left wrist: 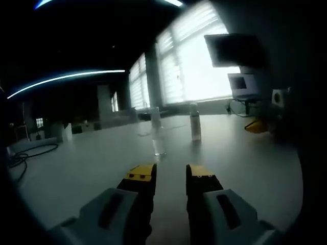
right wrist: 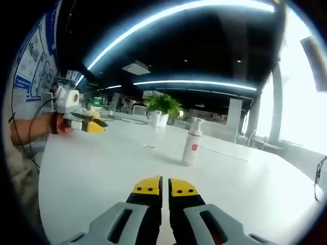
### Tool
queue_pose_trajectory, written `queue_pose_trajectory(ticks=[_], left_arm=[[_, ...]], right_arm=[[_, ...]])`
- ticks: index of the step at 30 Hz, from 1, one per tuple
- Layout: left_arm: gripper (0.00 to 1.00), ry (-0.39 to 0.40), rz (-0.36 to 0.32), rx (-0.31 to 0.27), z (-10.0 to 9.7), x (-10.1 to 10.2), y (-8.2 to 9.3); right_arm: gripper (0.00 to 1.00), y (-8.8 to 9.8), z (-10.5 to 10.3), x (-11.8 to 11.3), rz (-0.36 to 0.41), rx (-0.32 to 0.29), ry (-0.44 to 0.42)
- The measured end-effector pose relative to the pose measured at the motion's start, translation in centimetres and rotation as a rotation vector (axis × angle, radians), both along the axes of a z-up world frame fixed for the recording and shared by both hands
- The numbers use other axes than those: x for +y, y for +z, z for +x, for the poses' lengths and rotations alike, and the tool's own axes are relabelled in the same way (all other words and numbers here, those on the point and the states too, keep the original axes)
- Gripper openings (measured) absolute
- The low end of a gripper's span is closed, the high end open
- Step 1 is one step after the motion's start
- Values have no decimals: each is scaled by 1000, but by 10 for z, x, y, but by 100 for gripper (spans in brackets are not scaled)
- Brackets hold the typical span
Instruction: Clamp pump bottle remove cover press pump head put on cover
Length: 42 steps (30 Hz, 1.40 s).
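Your main risk from here is knocking the pump bottle (right wrist: 191,147) over: it stands tall and narrow, upright on the white table (right wrist: 92,178), and a clamp taken too high or off-centre would probably tip it before the jaws settle. In the left gripper view it stands backlit by the bright windows (left wrist: 196,61), with what looks like a clear cover (left wrist: 159,133) nearer you that is hard to read against the glare, so misjudging depth there is a real hazard. Your right gripper (right wrist: 164,187) sits low over the table, level and aimed at the bottle, jaws nearly closed with a thin slit between them and nothing held; you would have to open it before any clamp. Your left gripper (left wrist: 170,173) is also low and level, jaws parted a modest gap, empty, pointing between the two items and well apart from both.
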State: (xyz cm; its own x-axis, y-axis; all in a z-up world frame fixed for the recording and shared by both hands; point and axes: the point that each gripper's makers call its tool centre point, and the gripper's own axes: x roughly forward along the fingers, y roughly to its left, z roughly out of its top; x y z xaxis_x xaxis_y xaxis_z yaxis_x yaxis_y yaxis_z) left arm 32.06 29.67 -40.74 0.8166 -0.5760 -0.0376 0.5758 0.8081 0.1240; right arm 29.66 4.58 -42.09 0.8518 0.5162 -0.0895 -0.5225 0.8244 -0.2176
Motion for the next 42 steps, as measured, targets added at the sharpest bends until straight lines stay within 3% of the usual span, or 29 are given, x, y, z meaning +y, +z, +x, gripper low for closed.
queue_pose_trajectory(ticks=[19, 23, 32, 42], left_arm=[[14, 26, 2, 14, 4, 1, 2], [14, 22, 47, 4, 5, -3, 1], [15, 32, 19, -11, 10, -5, 16], [17, 39, 32, -17, 26, -17, 28]], right_arm=[[0, 1, 1, 0, 3, -9, -9], [0, 2, 0, 1, 8, -12, -3], [0, 3, 1, -2, 14, -19, -12], [0, 6, 0, -1, 12, -40, -8]])
